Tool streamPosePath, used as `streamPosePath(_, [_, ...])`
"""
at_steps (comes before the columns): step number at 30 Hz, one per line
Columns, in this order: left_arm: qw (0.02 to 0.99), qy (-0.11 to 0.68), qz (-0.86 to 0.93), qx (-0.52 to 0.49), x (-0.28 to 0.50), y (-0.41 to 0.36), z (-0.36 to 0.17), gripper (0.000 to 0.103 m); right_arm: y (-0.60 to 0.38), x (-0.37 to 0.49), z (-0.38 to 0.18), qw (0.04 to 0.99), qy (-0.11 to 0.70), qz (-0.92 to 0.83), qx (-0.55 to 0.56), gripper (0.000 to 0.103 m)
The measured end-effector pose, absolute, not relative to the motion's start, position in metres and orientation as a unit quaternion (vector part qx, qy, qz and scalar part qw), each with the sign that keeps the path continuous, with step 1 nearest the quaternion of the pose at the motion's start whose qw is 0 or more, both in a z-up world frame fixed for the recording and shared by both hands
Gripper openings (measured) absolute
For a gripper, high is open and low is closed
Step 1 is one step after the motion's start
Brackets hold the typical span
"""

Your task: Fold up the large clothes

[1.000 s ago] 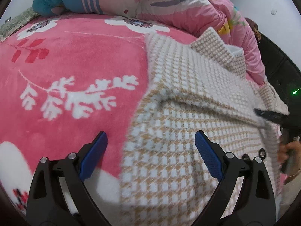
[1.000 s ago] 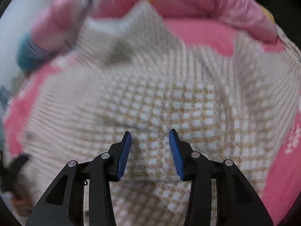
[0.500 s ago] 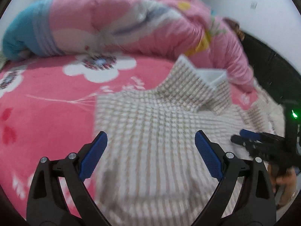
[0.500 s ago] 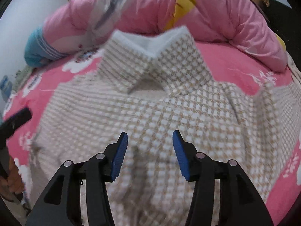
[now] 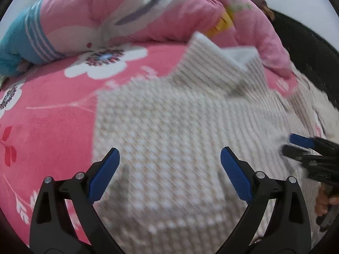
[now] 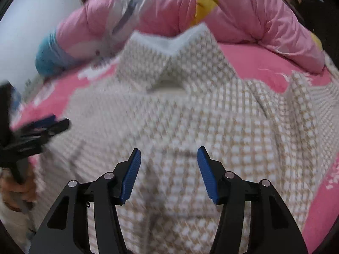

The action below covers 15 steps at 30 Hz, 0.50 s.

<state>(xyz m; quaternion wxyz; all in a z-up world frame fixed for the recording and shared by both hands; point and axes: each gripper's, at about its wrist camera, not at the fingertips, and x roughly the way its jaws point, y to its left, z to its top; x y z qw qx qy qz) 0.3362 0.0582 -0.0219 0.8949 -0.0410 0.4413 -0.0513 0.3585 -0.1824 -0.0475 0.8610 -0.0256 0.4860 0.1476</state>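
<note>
A beige-and-white houndstooth coat (image 5: 173,131) (image 6: 190,114) lies spread on a pink flowered blanket (image 5: 48,97), its white-lined collar (image 6: 169,42) toward the far side. My left gripper (image 5: 169,158) hovers above the coat's left part, jaws wide open, nothing between them. My right gripper (image 6: 168,158) hovers over the coat's middle; its jaws are opening and hold nothing. In the left wrist view the right gripper (image 5: 296,144) shows at the right edge. The left gripper (image 6: 53,122) appears at the left edge of the right wrist view.
A rolled pink quilt (image 5: 137,12) (image 6: 233,14) with a blue end (image 5: 19,42) lies along the far side of the bed. A dark surface (image 5: 307,48) borders the bed at the right. A person's hand (image 6: 17,188) grips the left tool's handle.
The left gripper moved sideways across the coat, and the collar came into its view. The right gripper's jaws widened from nearly closed to well apart.
</note>
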Motion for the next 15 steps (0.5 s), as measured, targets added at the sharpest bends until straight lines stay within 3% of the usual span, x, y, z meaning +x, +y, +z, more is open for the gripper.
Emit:
streamPosePath(3, [0.885,0.464,-0.035,-0.019,0.334,0.036,-0.037,0.093,-0.184,0.356,-0.049,0.865,0.482,0.136,-0.018,0.06])
streamPosePath(6, [0.899,0.435,-0.041,-0.034,0.322,0.029,-0.029,0.093,-0.191,0.344,-0.029,0.873,0.469,0.134,0.004,0.06])
streamPosePath(9, [0.897,0.439,-0.031,-0.027,0.325,0.018,-0.032,0.093,-0.195,0.34,-0.032,0.878,0.467,0.104,-0.015,0.07])
streamPosePath(15, [0.889,0.458,-0.001,0.006,0.328,0.007,-0.049,0.095,-0.19,0.339,-0.047,0.864,0.49,0.102,-0.044,0.076])
